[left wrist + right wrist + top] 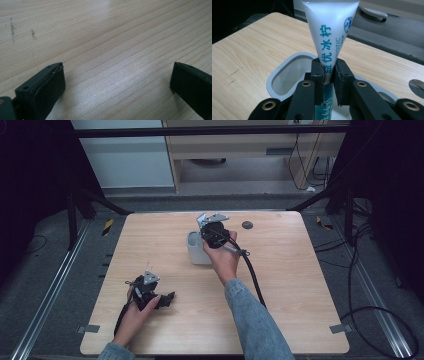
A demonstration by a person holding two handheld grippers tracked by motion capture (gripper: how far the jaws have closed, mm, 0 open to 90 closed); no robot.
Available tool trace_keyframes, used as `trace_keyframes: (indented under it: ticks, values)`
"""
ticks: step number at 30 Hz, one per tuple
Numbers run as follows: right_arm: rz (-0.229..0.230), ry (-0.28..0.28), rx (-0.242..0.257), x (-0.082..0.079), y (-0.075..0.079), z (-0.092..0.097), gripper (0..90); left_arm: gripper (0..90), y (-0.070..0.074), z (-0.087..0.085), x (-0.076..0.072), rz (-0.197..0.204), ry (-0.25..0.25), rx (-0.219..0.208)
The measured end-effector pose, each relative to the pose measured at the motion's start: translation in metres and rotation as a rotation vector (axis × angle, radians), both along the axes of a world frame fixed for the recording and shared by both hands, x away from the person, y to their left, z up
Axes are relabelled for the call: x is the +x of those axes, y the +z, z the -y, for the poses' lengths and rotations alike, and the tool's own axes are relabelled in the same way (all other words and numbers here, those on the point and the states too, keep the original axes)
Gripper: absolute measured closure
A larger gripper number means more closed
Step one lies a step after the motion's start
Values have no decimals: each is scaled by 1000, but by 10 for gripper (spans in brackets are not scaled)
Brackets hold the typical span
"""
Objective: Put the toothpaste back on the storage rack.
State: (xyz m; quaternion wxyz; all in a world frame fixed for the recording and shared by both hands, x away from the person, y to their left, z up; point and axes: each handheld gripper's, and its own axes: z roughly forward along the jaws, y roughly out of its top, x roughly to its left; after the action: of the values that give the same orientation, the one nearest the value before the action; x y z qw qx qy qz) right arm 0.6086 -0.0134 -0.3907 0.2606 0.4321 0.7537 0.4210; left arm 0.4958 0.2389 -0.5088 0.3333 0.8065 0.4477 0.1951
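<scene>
Your left tongs (pixel 167 298) rest low on the counter (pixel 280 285) near its front-left, jaws wide apart w/ nothing but bare wood between them in the left gripper view. Further right, mid-counter toward the back, sits the white-grey cup (pixel 196 251) w/ an oval mouth. Your right tongs (pixel 328 75) are clamped on the white toothpaste tube (pixel 331 32), which hangs over the cup opening w/ its lower end dipping toward or into it; can't tell if it touches bottom. Tube's long axis runs roughly vertical: flat crimped end up, cap end prob down, hidden behind the jaws. Expect it light, soft and squashy, w/ a slick plastic skin, so it can slide or bulge if you squeeze hard. You've got it on the narrower lower body, which looks like the firmer spot; keep the grip there, not on the wide flat end.
</scene>
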Motion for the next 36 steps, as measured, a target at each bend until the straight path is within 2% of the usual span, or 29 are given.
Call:
trace_keyframes:
  ticks: [11, 36]
  values:
    - [-3, 11, -21, 0, -2, 0, 792, 0, 0, 0, 0, 0, 0, 0]
    - [-17, 19, -29, 5, -4, -7, 787, 0, 0, 0, 0, 0, 0, 1]
